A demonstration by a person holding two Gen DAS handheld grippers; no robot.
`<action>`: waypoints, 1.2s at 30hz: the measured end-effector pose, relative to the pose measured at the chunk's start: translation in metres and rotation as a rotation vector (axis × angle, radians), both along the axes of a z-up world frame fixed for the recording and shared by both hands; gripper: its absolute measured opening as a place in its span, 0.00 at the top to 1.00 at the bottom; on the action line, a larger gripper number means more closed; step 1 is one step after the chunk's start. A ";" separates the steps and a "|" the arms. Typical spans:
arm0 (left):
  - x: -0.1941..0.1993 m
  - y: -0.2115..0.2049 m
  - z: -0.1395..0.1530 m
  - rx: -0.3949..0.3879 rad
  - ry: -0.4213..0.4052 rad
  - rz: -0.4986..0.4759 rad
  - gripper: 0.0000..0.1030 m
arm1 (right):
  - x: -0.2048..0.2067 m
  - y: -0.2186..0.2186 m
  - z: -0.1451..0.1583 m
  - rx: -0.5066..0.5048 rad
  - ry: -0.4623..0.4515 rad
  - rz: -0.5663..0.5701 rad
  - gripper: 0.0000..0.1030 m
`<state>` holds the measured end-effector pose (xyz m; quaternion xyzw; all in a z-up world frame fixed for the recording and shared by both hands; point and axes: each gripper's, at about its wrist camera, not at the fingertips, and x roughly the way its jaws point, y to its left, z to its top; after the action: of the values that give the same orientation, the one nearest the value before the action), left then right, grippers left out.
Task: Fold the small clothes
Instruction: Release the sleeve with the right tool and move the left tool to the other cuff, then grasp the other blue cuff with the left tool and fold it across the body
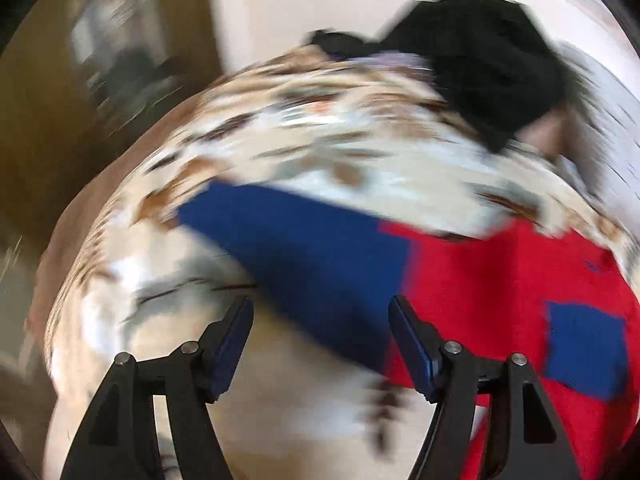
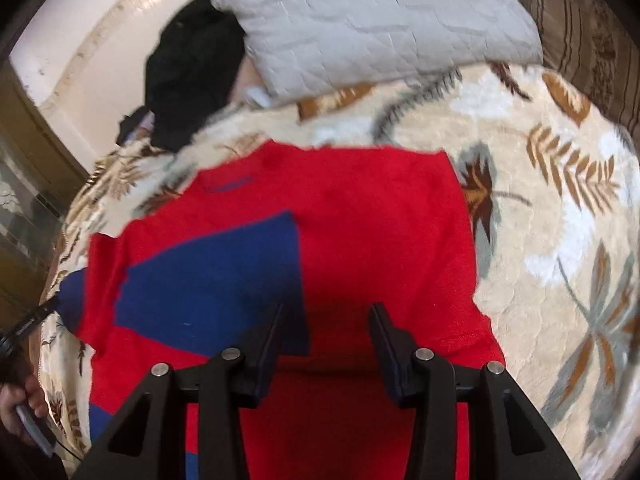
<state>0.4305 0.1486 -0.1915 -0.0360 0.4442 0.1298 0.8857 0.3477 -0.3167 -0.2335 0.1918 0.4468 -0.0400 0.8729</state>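
A small red garment [image 1: 500, 280] with blue sleeves lies flat on a cream blanket with a leaf pattern [image 1: 320, 140]. In the blurred left wrist view one blue sleeve [image 1: 280, 240] stretches out to the left. My left gripper [image 1: 320, 304] hovers over that sleeve, open, with nothing pinched. In the right wrist view the red garment [image 2: 360, 220] fills the middle, and a blue sleeve [image 2: 216, 280] lies folded across its left side. My right gripper [image 2: 327, 308] stands open above the red cloth, its pads apart from it.
A black garment [image 2: 192, 68] lies at the blanket's [image 2: 560, 240] far edge beside a grey quilted pillow [image 2: 380, 20]. A hand [image 2: 20, 400] shows at the lower left of the right wrist view. A pale wall and brown furniture lie beyond the bed.
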 end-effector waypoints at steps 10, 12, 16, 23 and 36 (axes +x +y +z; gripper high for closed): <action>0.023 0.112 -0.036 -0.267 0.021 0.211 0.31 | 0.008 0.022 0.002 -0.004 -0.031 0.046 0.54; 0.032 0.121 -0.037 -0.308 -0.009 0.209 0.31 | 0.008 0.023 0.001 -0.014 -0.034 0.054 0.54; 0.050 0.131 -0.041 -0.364 -0.038 0.201 0.60 | 0.010 0.024 -0.001 -0.024 -0.037 0.062 0.54; 0.058 0.117 -0.028 -0.344 -0.104 0.167 0.92 | 0.011 0.019 -0.001 -0.028 -0.048 0.045 0.54; 0.037 -0.124 0.072 -0.298 -0.232 -0.387 0.93 | -0.005 -0.018 0.016 0.012 -0.101 -0.029 0.54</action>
<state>0.4675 0.0246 -0.1195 -0.0951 0.3526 -0.1140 0.9239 0.3425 -0.3346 -0.2175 0.2056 0.3994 -0.0403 0.8925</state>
